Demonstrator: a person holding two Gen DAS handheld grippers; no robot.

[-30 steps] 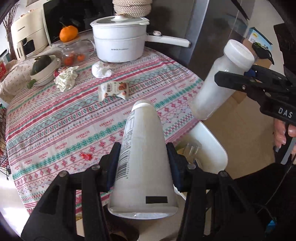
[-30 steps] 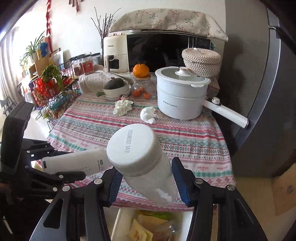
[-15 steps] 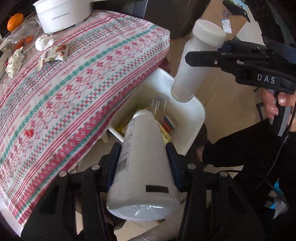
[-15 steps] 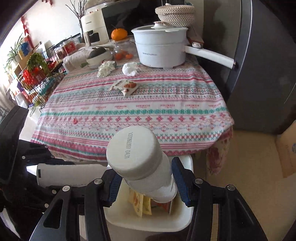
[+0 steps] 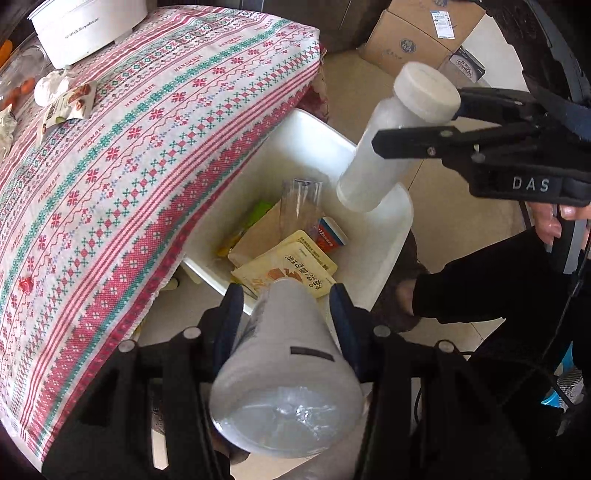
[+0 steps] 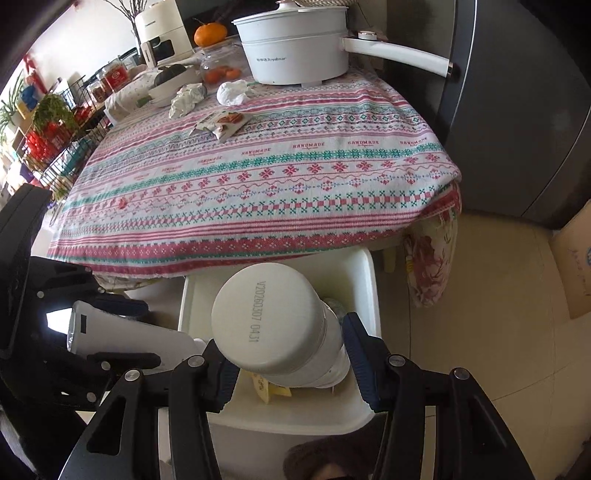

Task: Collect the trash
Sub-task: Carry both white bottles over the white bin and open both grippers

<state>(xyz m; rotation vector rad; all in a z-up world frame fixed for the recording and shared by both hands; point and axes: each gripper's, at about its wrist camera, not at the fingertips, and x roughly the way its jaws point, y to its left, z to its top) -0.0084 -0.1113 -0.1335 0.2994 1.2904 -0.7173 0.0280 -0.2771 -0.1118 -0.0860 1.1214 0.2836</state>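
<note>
My left gripper (image 5: 286, 308) is shut on a white plastic bottle (image 5: 284, 354), its base toward the camera and its top pointing down into the white bin (image 5: 402, 221). My right gripper (image 5: 417, 120) is shut on a frosted jar with a white lid (image 5: 384, 155), tilted over the bin's far side. In the right wrist view the jar (image 6: 273, 321) sits between the blue pads of the right gripper (image 6: 290, 356) above the bin (image 6: 369, 280). The left gripper (image 6: 147, 332) holds its bottle (image 6: 122, 332) at the left. The bin holds yellow packets, a clear cup and a small box.
On the patterned tablecloth lie a snack wrapper (image 6: 221, 123), a crumpled tissue (image 6: 231, 92) and crumpled paper (image 6: 186, 99). Behind them stand a white pot (image 6: 295, 55) and an orange (image 6: 210, 33). A dark fridge (image 6: 517, 110) and cardboard boxes (image 5: 413, 33) flank the bin.
Both grippers came down from table height to just above the bin and tipped further downward. Each keeps hold of its container.
</note>
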